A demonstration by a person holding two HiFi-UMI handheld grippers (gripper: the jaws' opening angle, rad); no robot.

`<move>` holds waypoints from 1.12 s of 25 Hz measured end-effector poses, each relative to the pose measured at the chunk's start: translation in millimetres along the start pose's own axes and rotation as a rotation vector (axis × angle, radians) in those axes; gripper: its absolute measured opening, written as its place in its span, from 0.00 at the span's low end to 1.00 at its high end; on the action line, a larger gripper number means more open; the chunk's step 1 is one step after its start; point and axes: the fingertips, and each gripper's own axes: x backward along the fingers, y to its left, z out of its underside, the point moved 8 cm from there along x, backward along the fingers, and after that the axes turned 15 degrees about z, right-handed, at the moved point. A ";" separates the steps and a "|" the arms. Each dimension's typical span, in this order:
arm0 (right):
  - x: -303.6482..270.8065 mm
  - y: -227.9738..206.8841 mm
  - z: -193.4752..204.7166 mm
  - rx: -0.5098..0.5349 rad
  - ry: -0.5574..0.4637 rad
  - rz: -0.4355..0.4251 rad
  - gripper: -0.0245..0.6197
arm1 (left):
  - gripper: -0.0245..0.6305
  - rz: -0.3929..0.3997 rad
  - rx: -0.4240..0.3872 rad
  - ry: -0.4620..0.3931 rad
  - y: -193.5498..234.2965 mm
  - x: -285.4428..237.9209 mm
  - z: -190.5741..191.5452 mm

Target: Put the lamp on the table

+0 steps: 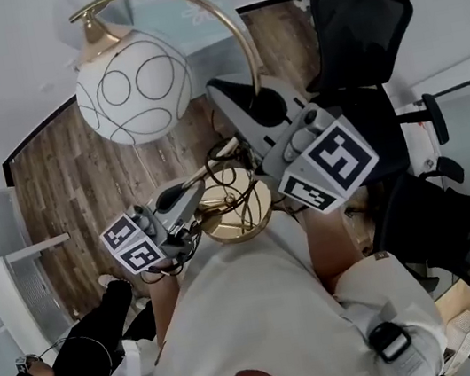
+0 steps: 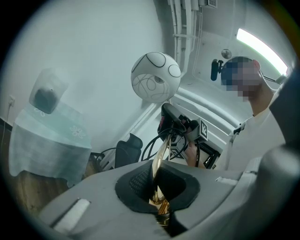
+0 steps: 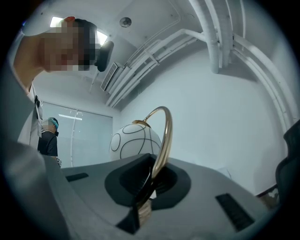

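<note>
1. Currently, a person is carrying the lamp [image 1: 132, 88] with two handheld grippers. Its white globe shade [image 1: 134, 83] is filling the upper left of the head view, and its brass base [image 1: 238, 213] is hanging at frame centre, close against the carrier's pale shirt [image 1: 248, 315].
2. Low and left of centre, the left gripper [image 1: 192, 192] is clamping tight on the gold stem [image 1: 229, 26] just above the base. The right gripper [image 1: 249, 103], right of centre, is pinching the same stem higher up, where the arch is beginning to rise.
3. Beyond the globe, the table [image 1: 168, 12], draped in pale cloth, is showing at the top of the head view. The lamp is not yet reaching it, with wood floor [image 1: 62, 177] lying between.
4. Judging by the frames, the carry is calling for both grips to be holding firm and the stem to be staying upright, so the globe is not swinging. The black cord [image 1: 217, 163] looping over the base is needing watching, lest it end up under the base. The base should be landing flat, well inside the cloth's edge.
5. Both forearms are bending in close before the torso. The left gripper is angling up toward the right. The right gripper is riding higher and pointing to the upper left, with its marker cube [image 1: 331, 161] facing the head camera.
</note>
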 end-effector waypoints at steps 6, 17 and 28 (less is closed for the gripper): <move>-31.4 -16.7 -0.4 -0.003 0.031 -0.008 0.04 | 0.04 -0.020 0.014 -0.017 22.1 -5.4 -16.4; -72.0 -22.9 4.0 0.005 0.038 0.017 0.04 | 0.04 0.000 0.019 -0.006 55.9 4.8 -42.7; -74.2 -54.5 -0.6 0.009 0.020 0.076 0.04 | 0.04 0.040 -0.001 0.049 77.8 -20.1 -59.0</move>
